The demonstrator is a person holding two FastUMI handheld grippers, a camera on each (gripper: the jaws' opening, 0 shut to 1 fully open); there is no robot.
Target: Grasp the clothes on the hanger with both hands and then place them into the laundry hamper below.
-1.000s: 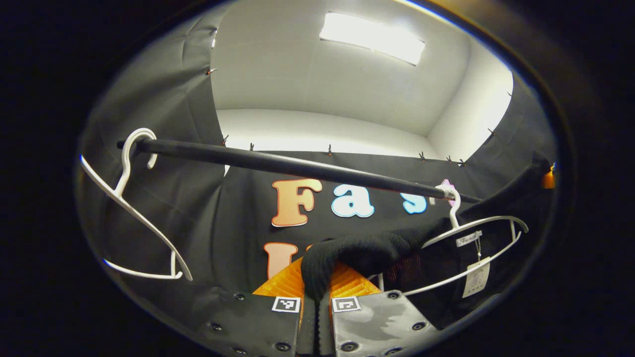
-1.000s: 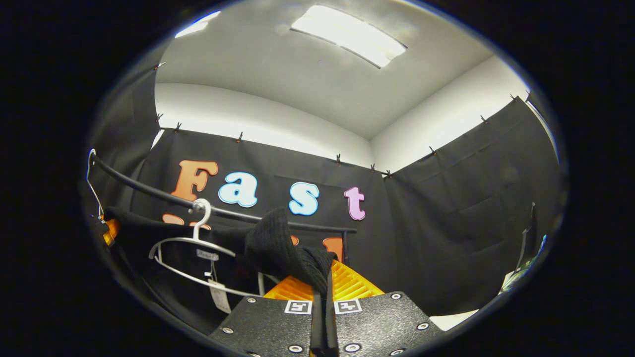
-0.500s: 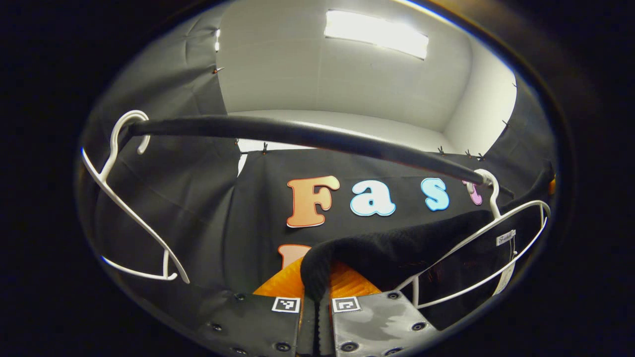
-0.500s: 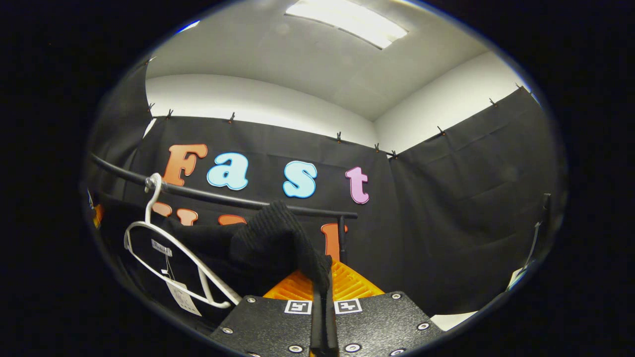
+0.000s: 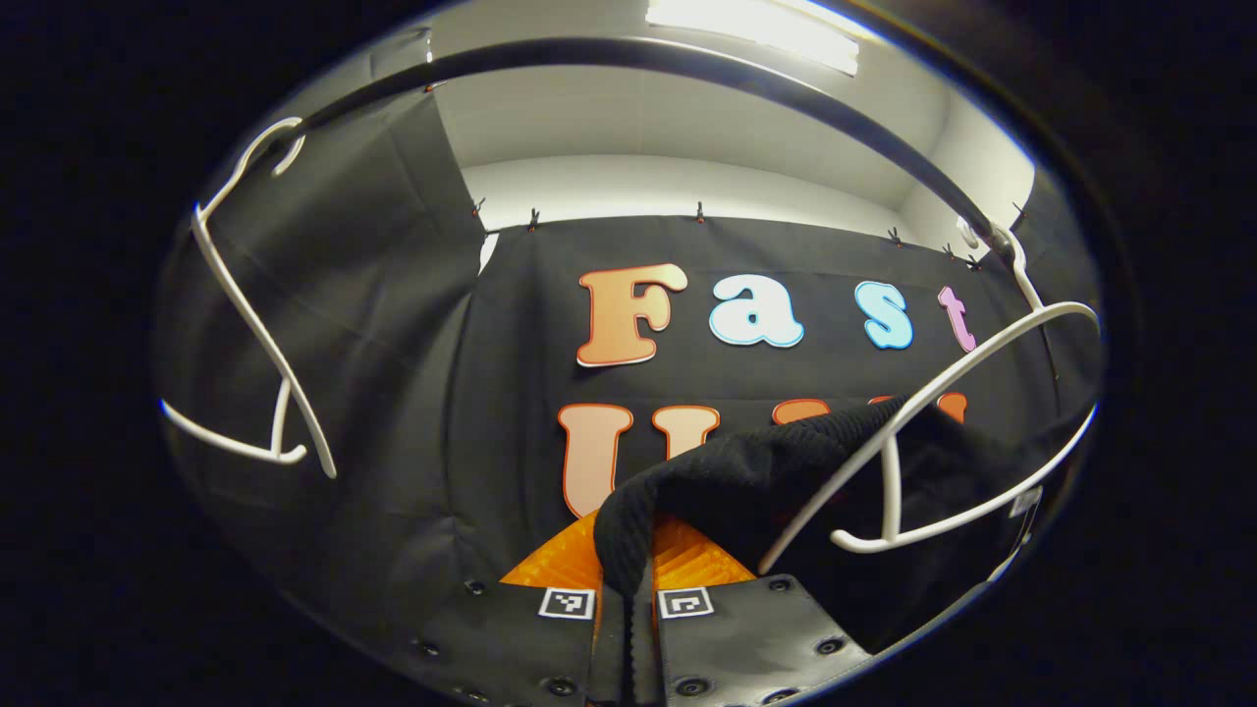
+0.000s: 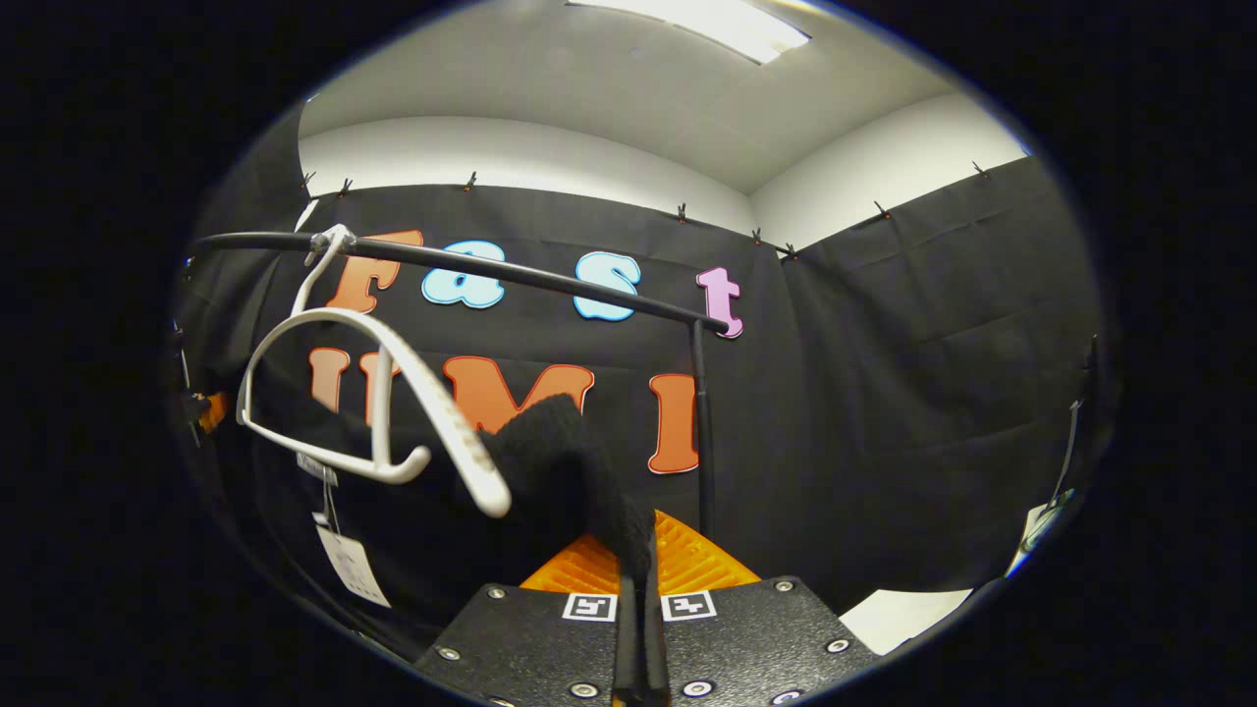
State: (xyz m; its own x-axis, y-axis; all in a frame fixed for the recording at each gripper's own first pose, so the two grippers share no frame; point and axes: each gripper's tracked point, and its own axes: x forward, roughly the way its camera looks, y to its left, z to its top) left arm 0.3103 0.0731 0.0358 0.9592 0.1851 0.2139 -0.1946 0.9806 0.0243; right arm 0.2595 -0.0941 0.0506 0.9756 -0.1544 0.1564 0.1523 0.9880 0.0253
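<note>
Fingers of both grippers, left (image 5: 628,589) and right (image 6: 638,589), stay pinched on black garment (image 5: 746,481), now pulled below rail (image 5: 786,88), sliding off white hanger (image 5: 943,393).

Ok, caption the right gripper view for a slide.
Right gripper pinches the black knit garment beside a white hanger hooked on the rail.

Left tongs (image 5: 628,589), right tongs (image 6: 639,594): dark textured plates, round screws, square black-and-white markers, ribbed orange body behind.
</note>
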